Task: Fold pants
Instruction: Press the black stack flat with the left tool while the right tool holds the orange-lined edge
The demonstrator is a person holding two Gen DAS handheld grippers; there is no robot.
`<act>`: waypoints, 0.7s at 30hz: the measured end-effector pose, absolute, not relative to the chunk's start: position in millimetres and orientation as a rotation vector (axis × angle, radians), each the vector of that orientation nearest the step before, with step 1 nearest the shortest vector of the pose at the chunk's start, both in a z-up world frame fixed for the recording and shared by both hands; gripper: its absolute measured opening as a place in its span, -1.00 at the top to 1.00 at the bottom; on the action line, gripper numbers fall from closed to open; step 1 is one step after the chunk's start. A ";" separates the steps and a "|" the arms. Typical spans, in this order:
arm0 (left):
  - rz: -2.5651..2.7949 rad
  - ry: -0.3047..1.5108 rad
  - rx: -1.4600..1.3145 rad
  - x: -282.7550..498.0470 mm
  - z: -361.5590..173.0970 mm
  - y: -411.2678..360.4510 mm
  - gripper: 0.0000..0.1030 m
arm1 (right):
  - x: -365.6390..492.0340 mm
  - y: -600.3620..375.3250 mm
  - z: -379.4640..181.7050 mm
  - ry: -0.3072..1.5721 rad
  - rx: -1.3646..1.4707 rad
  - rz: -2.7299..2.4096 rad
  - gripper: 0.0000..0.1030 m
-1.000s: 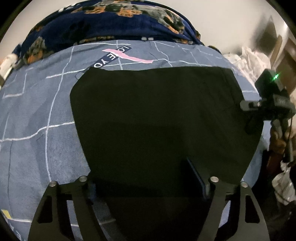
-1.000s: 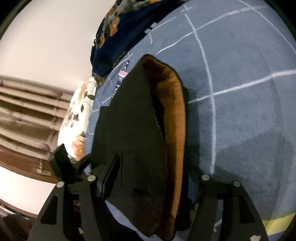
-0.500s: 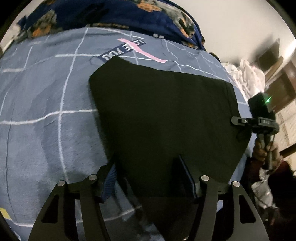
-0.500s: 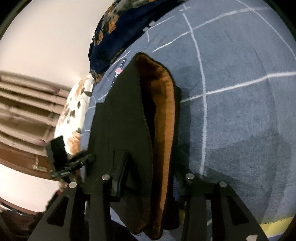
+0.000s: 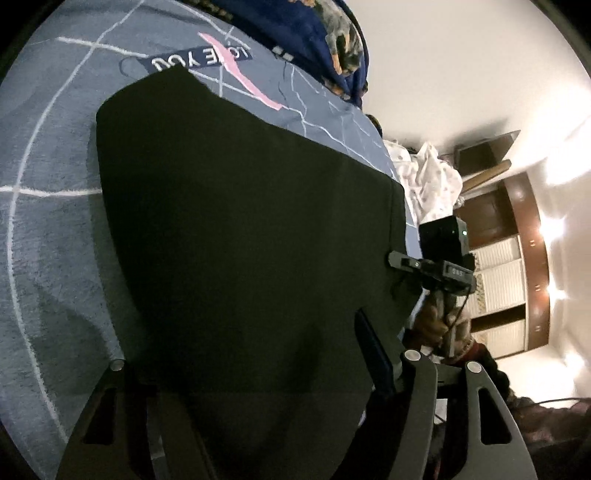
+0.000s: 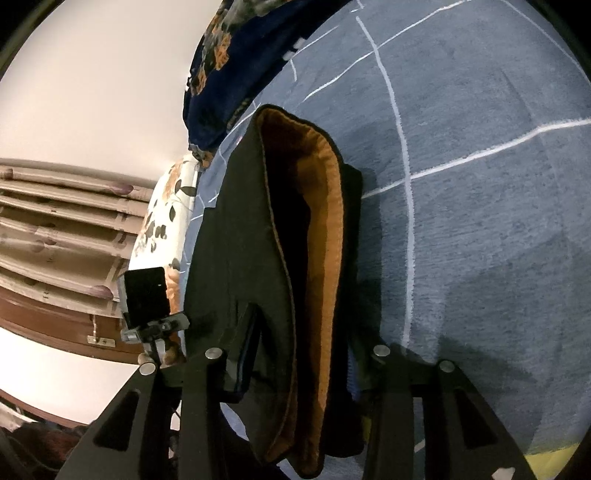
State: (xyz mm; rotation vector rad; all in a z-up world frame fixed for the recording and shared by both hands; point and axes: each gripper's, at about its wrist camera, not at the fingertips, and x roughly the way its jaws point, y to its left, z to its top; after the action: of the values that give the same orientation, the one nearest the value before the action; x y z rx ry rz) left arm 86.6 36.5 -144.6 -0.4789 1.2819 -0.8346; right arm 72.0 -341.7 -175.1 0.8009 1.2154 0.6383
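Observation:
The black pants (image 5: pixel 243 236) lie folded on the blue bed cover (image 5: pixel 48 229). In the right wrist view the pants (image 6: pixel 236 251) show an orange lining (image 6: pixel 325 236) at the waistband opening. My left gripper (image 5: pixel 251 354) is open, its fingers astride the near edge of the cloth. My right gripper (image 6: pixel 299 354) is open too, one finger over the black top layer and the other beside the waistband. The right gripper also shows in the left wrist view (image 5: pixel 439 258), at the pants' right edge. The left gripper shows in the right wrist view (image 6: pixel 151 299).
A dark blue floral blanket (image 5: pixel 314 33) is heaped at the head of the bed. A white floral pillow (image 6: pixel 162 206) lies at the bed's side. White clothes (image 5: pixel 428 177) are piled beyond the bed. Brown wardrobe doors (image 5: pixel 517 273) stand behind.
Both grippers have rolled and shifted along the pants' near edge. The left gripper's view has tilted to the right. The right gripper's jaws have narrowed around the waistband layers.

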 end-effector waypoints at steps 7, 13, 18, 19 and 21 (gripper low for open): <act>-0.651 1.196 -0.242 71.3 -128.4 22.3 0.51 | 66.2 -339.3 -172.1 1.188 0.777 0.607 0.44; -0.550 1.107 -0.006 55.3 -106.6 -10.9 0.57 | 63.5 -340.6 -168.1 1.161 0.795 0.602 0.50; -0.522 1.075 0.049 53.8 -101.9 -12.0 0.58 | 61.7 -342.5 -164.0 1.136 0.819 0.597 0.53; -0.517 1.066 0.058 52.4 -101.9 -11.0 0.58 | 61.5 -342.2 -162.9 1.132 0.822 0.596 0.54; -0.509 1.053 0.071 50.1 -99.4 -11.9 0.58 | 60.8 -342.4 -160.3 1.124 0.825 0.595 0.56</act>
State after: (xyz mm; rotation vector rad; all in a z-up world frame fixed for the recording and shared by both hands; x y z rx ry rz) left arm 50.1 -11.9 -99.4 0.0707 1.0529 -0.5089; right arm 60.8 -342.4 -160.3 0.8253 1.1242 0.5949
